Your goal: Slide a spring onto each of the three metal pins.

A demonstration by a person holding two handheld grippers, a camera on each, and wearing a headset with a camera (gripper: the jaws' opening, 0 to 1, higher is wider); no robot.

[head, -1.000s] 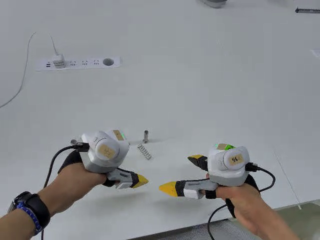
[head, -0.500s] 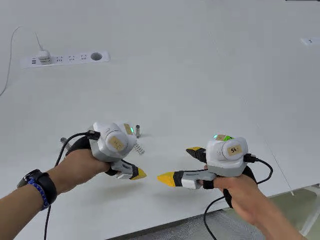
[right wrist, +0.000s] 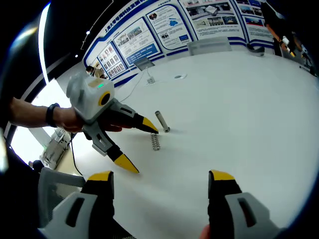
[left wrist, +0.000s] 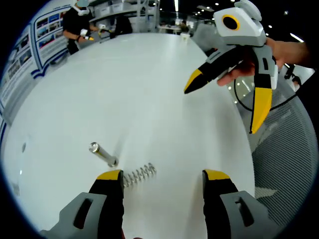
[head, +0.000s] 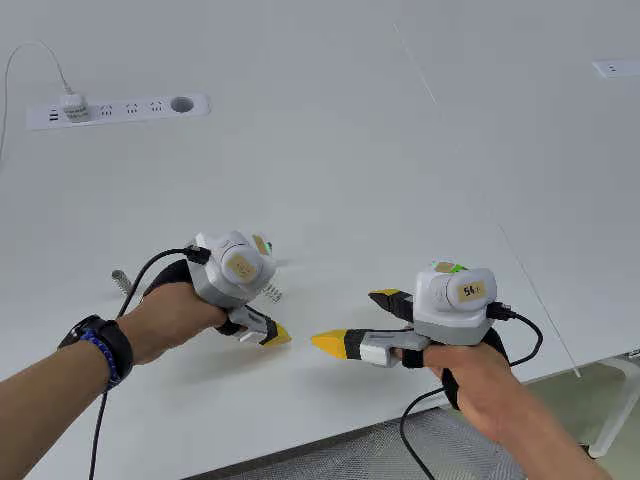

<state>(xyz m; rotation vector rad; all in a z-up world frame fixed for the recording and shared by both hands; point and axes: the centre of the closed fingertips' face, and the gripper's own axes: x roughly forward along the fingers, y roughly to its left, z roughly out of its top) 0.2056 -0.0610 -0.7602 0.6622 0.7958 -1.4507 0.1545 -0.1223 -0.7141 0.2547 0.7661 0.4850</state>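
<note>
Lower left in the head view, the left hand [head: 172,316] is holding the grey, yellow-tipped left gripper [head: 268,333], jaws wide apart. Lower right, the right hand [head: 470,368] is holding the matching right gripper [head: 355,320], jaws apart too.

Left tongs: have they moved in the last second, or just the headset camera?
Yes. In the head view, judged against the spring, the left tongs have shifted right toward it, and the gap between them has nearly closed.
</note>
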